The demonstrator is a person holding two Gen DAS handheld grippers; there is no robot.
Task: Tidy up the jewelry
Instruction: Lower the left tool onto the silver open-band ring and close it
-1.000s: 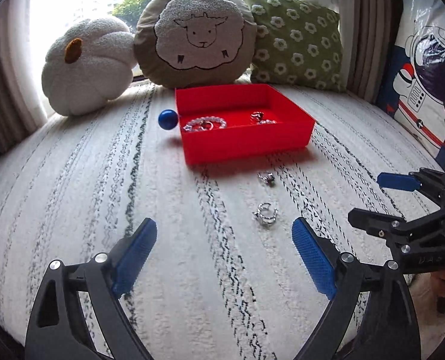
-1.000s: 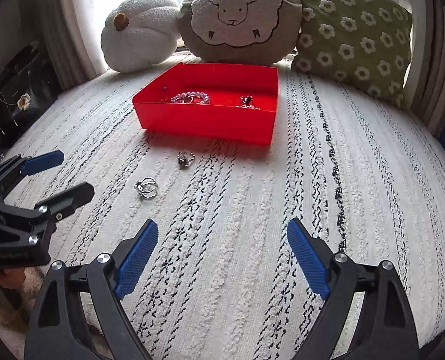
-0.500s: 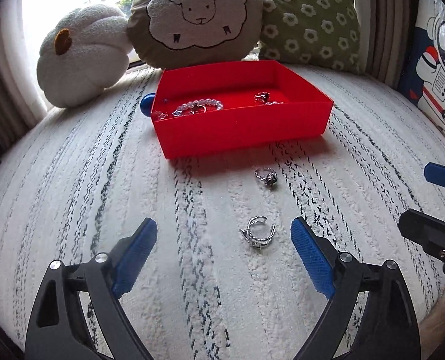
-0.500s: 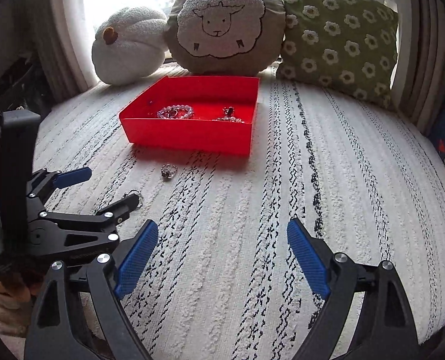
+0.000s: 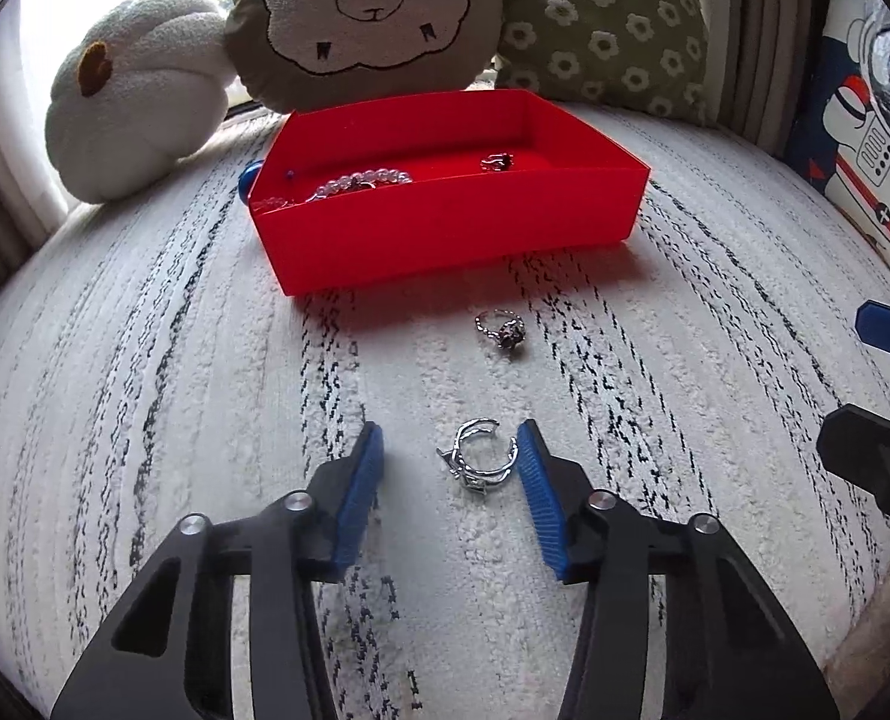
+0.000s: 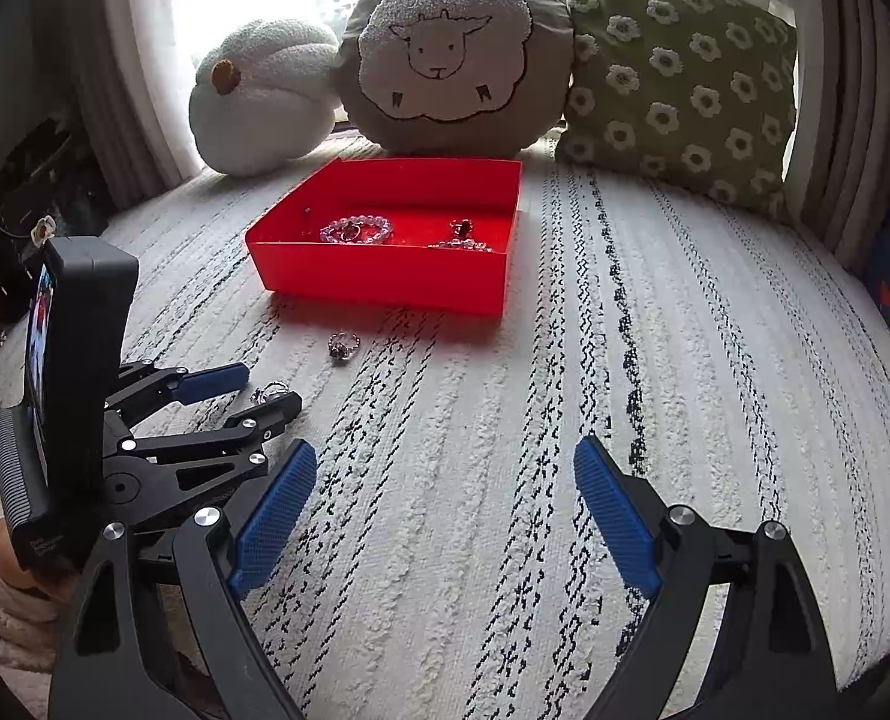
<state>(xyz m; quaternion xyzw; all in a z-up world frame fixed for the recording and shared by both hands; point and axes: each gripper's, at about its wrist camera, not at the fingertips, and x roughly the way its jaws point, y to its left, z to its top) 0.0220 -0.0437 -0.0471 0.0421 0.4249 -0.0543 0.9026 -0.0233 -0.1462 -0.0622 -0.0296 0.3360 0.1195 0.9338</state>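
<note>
Left wrist view: big white rug-like surface (image 5: 145, 420) with wavy black stripes, running up to a bright window (image 5: 43, 18). Along the back, a white puffy cushion (image 5: 127, 96), a round sheep cushion (image 5: 373, 18), a green flower cushion (image 5: 613, 18), plus an astronaut print (image 5: 865, 138) off to the right.

Mid-surface, a red tray (image 5: 445, 240), open top. Inside: a pale bead bracelet (image 5: 361, 179) on its left, a dark-stone ring (image 5: 498, 161) further right. Blue ball (image 5: 246, 177) tucked just behind the tray's left corner.

In front of the tray, on the rug, a ring with a dark stone (image 5: 502, 329). Closer still, an open silver ring (image 5: 480, 457) sitting between the left gripper (image 5: 450, 462) pads. Jaws just been closing in, right pad touching or nearly so, left pad still off it, so not pinched.

Right gripper (image 6: 445, 510) spread wide, nothing between.
</note>
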